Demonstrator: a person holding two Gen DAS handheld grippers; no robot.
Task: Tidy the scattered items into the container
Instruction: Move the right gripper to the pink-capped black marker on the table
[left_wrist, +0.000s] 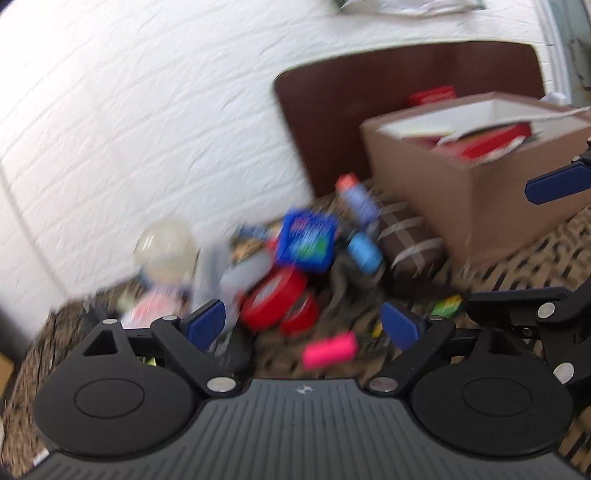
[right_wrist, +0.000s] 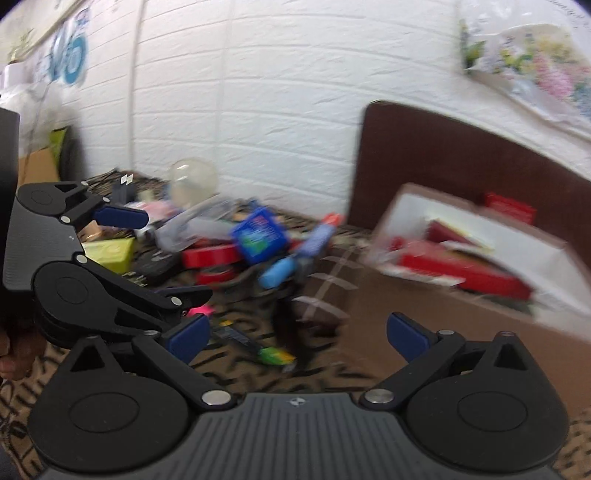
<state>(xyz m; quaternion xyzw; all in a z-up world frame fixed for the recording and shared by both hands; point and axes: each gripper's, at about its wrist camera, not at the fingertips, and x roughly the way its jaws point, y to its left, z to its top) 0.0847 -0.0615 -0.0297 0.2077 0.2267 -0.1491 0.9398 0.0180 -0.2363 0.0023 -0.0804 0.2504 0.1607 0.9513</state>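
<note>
both views are smeared with blur, so our main risk is misjudging where anything sits in the heap: we could close on two things at once or knock the pile wider. the clear round globe (left_wrist: 166, 247) at the far left edge of the pile looks likely to roll if nudged. the two grippers are close side by side, and they could clash while reaching for the same cluster.

our left gripper (left_wrist: 303, 325) has its fingers spread wide with nothing between them, above the pink item (left_wrist: 330, 349). our right gripper (right_wrist: 297, 332) is likewise wide open and empty.

the scattered items lie on a patterned cloth (left_wrist: 524, 258): a blue packet (left_wrist: 306, 240), red round tins (left_wrist: 275, 302), a light blue tube (left_wrist: 364, 251) and a small green piece (right_wrist: 277, 356). the cardboard box (left_wrist: 461, 192) stands just right of the heap, open-topped, already holding red packages.
</note>
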